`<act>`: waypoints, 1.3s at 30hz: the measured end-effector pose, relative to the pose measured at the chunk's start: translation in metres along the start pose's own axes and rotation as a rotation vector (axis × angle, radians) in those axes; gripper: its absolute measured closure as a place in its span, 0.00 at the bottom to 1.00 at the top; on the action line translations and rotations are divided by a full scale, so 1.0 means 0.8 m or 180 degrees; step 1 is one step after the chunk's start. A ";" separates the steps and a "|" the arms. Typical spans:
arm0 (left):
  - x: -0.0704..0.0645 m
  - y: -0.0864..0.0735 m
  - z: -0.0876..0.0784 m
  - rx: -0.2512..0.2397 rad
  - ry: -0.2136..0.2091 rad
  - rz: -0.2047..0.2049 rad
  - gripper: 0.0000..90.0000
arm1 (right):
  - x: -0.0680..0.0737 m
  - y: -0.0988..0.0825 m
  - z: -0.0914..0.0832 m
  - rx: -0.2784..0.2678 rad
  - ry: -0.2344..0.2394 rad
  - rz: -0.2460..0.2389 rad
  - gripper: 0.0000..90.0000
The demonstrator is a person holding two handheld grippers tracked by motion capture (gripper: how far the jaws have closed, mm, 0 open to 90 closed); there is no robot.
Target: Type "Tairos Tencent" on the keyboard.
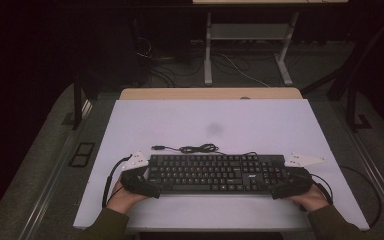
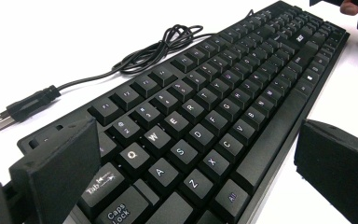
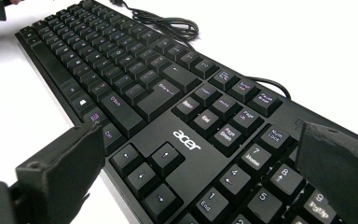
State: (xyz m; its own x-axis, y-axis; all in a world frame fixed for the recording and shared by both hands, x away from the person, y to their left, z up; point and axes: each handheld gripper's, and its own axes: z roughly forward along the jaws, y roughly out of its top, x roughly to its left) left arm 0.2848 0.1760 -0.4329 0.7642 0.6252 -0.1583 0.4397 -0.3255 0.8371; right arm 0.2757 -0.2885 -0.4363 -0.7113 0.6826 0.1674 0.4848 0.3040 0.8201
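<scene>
While spread wide, both grippers' fingers (image 2: 65, 168) straddle the keyboard (image 1: 215, 172).

Keyboard (image 2: 205, 121) near corner cut off; cable (image 1: 195, 148) plug perhaps USB.

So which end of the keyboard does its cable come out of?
The number-pad end of the keyboard, by the right hand-held gripper; the cable then coils behind it.

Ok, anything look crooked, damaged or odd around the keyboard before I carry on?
Nothing stands out. The keyboard lies flat and square on the white table, keys intact, its cable loosely bundled behind it with the plug free. The left gripper and right gripper straddle its ends, jaws open.
</scene>
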 end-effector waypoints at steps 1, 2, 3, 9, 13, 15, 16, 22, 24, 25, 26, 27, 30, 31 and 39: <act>0.000 0.000 0.000 0.0000 -0.0002 -0.0004 0.00 | 0.000 0.000 0.000 -0.0004 -0.0003 -0.0003 0.01; 0.000 0.000 0.000 -0.0004 0.0000 -0.0009 0.00 | 0.000 0.000 0.000 -0.0007 0.0002 0.0000 0.01; 0.000 0.000 0.000 -0.0009 0.0001 -0.0018 0.00 | 0.000 0.000 0.000 -0.0007 0.0002 0.0000 0.01; 0.000 0.001 0.000 -0.0014 -0.0005 -0.0025 0.00 | 0.000 0.002 0.000 -0.0024 0.0015 0.0019 0.01; -0.001 0.002 0.000 -0.0011 -0.0013 -0.0031 0.00 | 0.000 0.004 0.001 -0.0045 0.0031 0.0030 0.01; -0.002 0.003 0.001 0.0000 -0.0013 -0.0016 0.00 | 0.001 0.006 0.002 -0.0045 0.0065 0.0015 0.01; -0.002 0.004 0.001 -0.0007 -0.0012 -0.0011 0.00 | 0.001 0.007 0.002 -0.0047 0.0077 0.0009 0.01; -0.002 0.004 0.000 -0.0014 -0.0017 -0.0025 0.00 | 0.006 0.015 0.005 -0.0062 0.0123 -0.0004 0.01; -0.003 0.004 -0.001 -0.0026 -0.0014 -0.0029 0.00 | 0.007 0.017 0.007 -0.0065 0.0137 -0.0001 0.02; -0.003 0.004 -0.001 -0.0028 -0.0011 -0.0032 0.00 | 0.008 0.018 0.008 -0.0067 0.0142 0.0000 0.02; -0.003 0.004 -0.001 -0.0033 -0.0010 -0.0037 0.00 | 0.009 0.019 0.009 -0.0069 0.0149 0.0009 0.02; -0.002 0.004 -0.001 -0.0034 -0.0013 -0.0042 0.00 | 0.009 0.020 0.010 -0.0071 0.0155 -0.0003 0.02; -0.003 0.004 0.001 -0.0028 -0.0027 -0.0043 0.00 | 0.010 0.022 0.012 -0.0077 0.0166 -0.0006 0.02; -0.003 0.004 0.001 -0.0030 -0.0026 -0.0041 0.00 | 0.011 0.022 0.013 -0.0075 0.0179 0.0002 0.02; -0.006 0.007 0.003 -0.0025 -0.0033 -0.0018 0.00 | 0.014 0.027 0.018 -0.0094 0.0223 -0.0012 0.02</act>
State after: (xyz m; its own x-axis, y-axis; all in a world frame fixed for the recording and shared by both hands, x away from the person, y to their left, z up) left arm 0.2849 0.1695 -0.4288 0.7667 0.6196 -0.1685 0.4403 -0.3163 0.8403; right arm 0.2857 -0.2650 -0.4244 -0.7475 0.6331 0.2012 0.4674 0.2860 0.8365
